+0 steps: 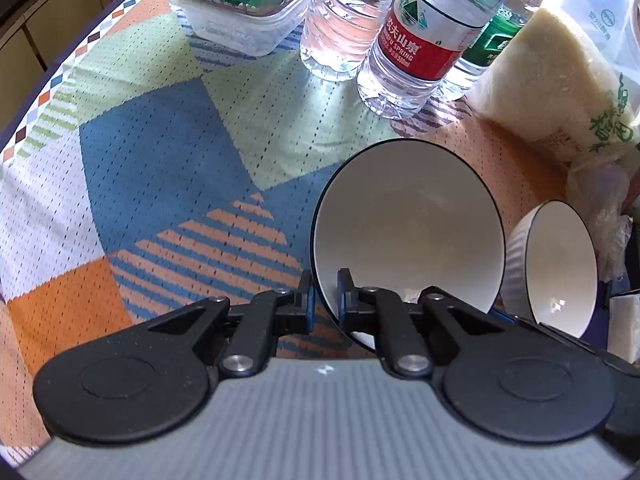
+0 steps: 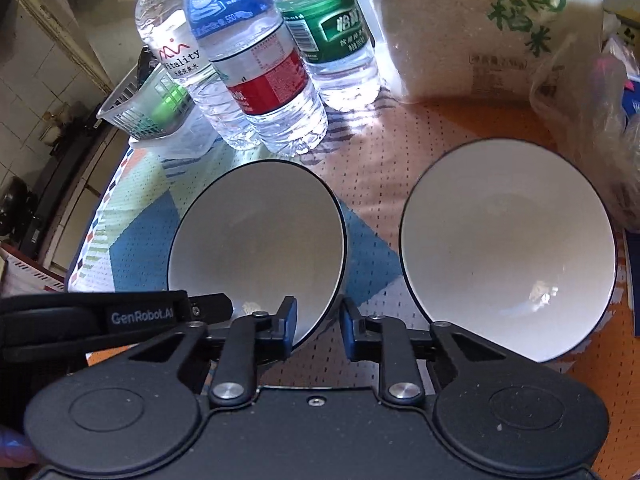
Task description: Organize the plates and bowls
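Presently, left gripper (image 1: 325, 300) pads clamp the near rim of the left bowl (image 1: 404, 224); right gripper (image 2: 319, 330) pads straddle that bowl's right rim, contact unclear. Second bowl (image 2: 508, 248) sits beside, on the patterned tablecloth (image 1: 160, 152).

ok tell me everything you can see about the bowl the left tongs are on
The bowl is round and deep, glossy white inside with a thin dark rim, ceramic by its look, and empty. It seems to sit mouth-up on the patterned tablecloth, in front of the water bottles. The left tongs are shut on its near rim, one finger inside and one outside. The right tongs straddle the rim elsewhere; contact is unclear. A second bowl stands apart beside it.
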`<act>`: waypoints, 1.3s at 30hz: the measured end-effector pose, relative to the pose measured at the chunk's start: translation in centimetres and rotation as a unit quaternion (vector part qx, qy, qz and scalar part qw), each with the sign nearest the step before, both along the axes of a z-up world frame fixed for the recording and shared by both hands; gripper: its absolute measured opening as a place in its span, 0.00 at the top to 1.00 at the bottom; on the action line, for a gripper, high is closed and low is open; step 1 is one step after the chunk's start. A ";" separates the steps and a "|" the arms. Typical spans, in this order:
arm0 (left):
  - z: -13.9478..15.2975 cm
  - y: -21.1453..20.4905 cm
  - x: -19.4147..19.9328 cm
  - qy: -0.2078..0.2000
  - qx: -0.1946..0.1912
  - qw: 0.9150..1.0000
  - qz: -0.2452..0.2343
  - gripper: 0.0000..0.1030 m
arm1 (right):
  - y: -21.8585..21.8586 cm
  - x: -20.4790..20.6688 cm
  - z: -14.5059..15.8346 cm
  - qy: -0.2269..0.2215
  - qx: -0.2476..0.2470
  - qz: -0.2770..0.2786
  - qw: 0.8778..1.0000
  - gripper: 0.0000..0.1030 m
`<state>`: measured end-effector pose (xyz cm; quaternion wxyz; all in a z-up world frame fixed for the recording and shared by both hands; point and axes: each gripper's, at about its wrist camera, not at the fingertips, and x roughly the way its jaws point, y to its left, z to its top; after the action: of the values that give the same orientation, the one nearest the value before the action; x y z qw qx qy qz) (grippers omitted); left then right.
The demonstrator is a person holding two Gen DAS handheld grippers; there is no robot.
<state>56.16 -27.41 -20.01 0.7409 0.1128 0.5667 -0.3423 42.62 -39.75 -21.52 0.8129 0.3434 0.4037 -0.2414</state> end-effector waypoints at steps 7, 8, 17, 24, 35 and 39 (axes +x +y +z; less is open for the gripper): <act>2.9 1.9 -1.9 -0.014 -0.004 1.000 0.008 0.91 | 1.1 -1.8 1.5 -0.010 0.024 0.009 1.000 0.73; 3.5 2.3 -2.2 -0.018 -0.004 1.000 0.010 0.91 | 1.3 -2.1 1.8 -0.015 0.027 0.009 0.999 0.73; 7.1 6.7 -5.5 -0.036 0.003 0.999 0.027 0.91 | 5.3 -4.3 5.3 -0.016 0.011 0.048 0.999 0.74; 9.0 11.4 -7.7 -0.043 0.005 0.998 0.050 0.90 | 8.7 -5.6 7.5 -0.020 0.007 0.086 0.996 0.74; 9.1 18.0 -9.3 -0.031 0.012 0.994 0.106 0.90 | 13.6 -6.3 8.6 -0.038 0.003 0.163 0.986 0.73; 8.1 19.4 -9.2 -0.018 0.014 0.992 0.122 0.89 | 14.5 -5.8 8.3 -0.042 -0.003 0.187 0.982 0.73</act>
<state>46.96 -7.98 -11.87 0.7855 0.0595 0.5676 -0.2393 36.80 -25.23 -13.22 0.8608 0.2695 0.4256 -0.0721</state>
